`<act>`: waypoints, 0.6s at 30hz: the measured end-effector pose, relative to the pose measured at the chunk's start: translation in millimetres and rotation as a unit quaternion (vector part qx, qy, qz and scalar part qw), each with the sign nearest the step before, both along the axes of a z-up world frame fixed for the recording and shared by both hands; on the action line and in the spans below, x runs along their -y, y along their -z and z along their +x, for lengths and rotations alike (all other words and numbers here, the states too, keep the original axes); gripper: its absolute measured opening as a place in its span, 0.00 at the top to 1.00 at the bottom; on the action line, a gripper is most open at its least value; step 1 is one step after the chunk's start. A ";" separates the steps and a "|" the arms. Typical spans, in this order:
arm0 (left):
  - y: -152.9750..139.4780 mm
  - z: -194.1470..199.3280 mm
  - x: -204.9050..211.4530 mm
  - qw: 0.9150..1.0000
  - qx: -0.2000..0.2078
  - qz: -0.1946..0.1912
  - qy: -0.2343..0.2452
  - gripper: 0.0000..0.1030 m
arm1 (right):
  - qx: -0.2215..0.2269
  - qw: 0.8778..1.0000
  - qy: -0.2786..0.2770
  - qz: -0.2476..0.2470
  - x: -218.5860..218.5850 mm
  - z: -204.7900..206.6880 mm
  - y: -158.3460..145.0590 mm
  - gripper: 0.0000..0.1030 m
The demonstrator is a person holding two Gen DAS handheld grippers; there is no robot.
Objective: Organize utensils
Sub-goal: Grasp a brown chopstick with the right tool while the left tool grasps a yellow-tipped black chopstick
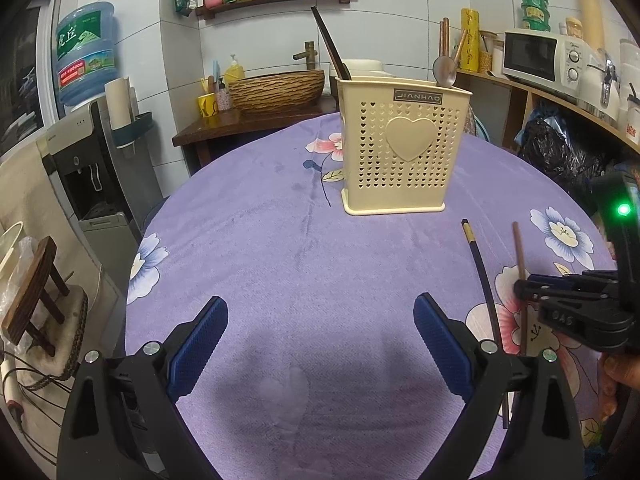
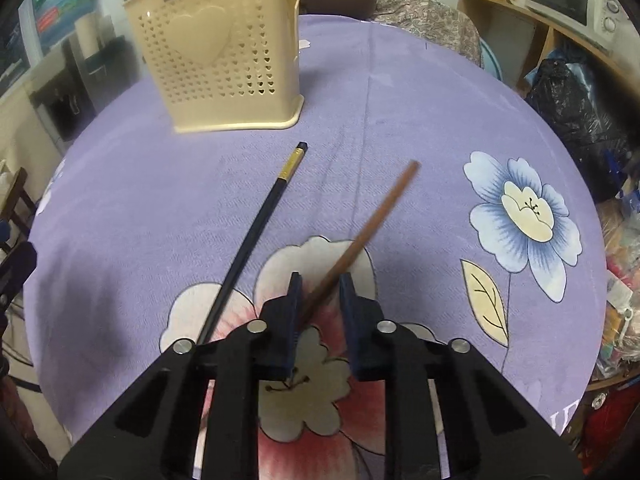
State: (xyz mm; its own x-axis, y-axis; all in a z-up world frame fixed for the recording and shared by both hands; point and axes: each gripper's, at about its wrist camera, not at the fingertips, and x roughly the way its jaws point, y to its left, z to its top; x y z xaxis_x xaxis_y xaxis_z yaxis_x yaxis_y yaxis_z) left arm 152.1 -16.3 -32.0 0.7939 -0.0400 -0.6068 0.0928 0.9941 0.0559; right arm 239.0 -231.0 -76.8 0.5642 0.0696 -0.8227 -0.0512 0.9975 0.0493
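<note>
A cream perforated utensil holder (image 1: 400,152) (image 2: 224,60) with a heart on its front stands on the purple flowered tablecloth (image 1: 280,248). It holds a metal spoon (image 1: 444,70) and a dark utensil (image 1: 330,46). In front of it to the right lie a black chopstick with a gold band (image 1: 482,280) (image 2: 256,236) and a brown chopstick (image 1: 520,252) (image 2: 380,216). My right gripper (image 2: 320,280) (image 1: 524,288) is shut on the brown chopstick, which crosses slantwise between the pads. My left gripper (image 1: 320,308) hangs open over bare cloth, nothing between its fingers.
The round table's edge curves close on the left and right. A water dispenser (image 1: 92,168) stands at the left and a basin on a wooden counter (image 1: 276,88) behind. Shelves with a microwave (image 1: 536,56) and a black bag (image 2: 576,108) are at the right.
</note>
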 end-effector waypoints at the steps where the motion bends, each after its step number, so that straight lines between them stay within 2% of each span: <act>1: 0.2 -0.4 0.9 1.000 0.001 0.000 0.001 0.10 | 0.000 1.000 -0.001 0.007 7.4 -3.4 -1.5 0.81; 4: 1.4 1.1 2.9 1.000 -0.003 -0.002 0.003 0.10 | -0.004 1.000 0.010 -0.006 21.4 -4.6 -1.9 0.82; 9: 4.7 4.9 14.7 1.000 -0.016 -0.006 0.026 0.10 | 0.000 0.997 0.031 0.072 56.2 -6.6 1.0 0.79; 10: 5.0 6.9 18.4 0.999 -0.021 -0.010 0.034 0.10 | 0.012 0.996 0.041 0.081 61.9 -9.4 -1.9 0.77; 11: 5.1 7.9 20.6 0.999 -0.022 -0.011 0.038 0.10 | 0.029 0.994 0.052 0.086 67.9 -13.3 -6.8 0.70; 12: 4.5 11.0 24.8 0.999 -0.025 -0.013 0.044 0.10 | 0.037 0.994 0.063 0.082 72.6 -15.1 -9.7 0.58; 14: 3.9 16.1 31.7 0.998 -0.030 -0.020 0.054 0.10 | 0.036 0.992 0.097 0.067 84.8 -14.2 -11.2 0.46; 17: 3.1 32.5 53.0 0.994 -0.048 -0.041 0.093 0.10 | 0.023 0.990 0.109 0.090 96.2 -5.0 -2.5 0.46; 18: 3.5 37.4 59.5 0.992 -0.055 -0.045 0.103 0.13 | 0.017 0.989 0.110 0.095 96.6 -0.4 1.0 0.46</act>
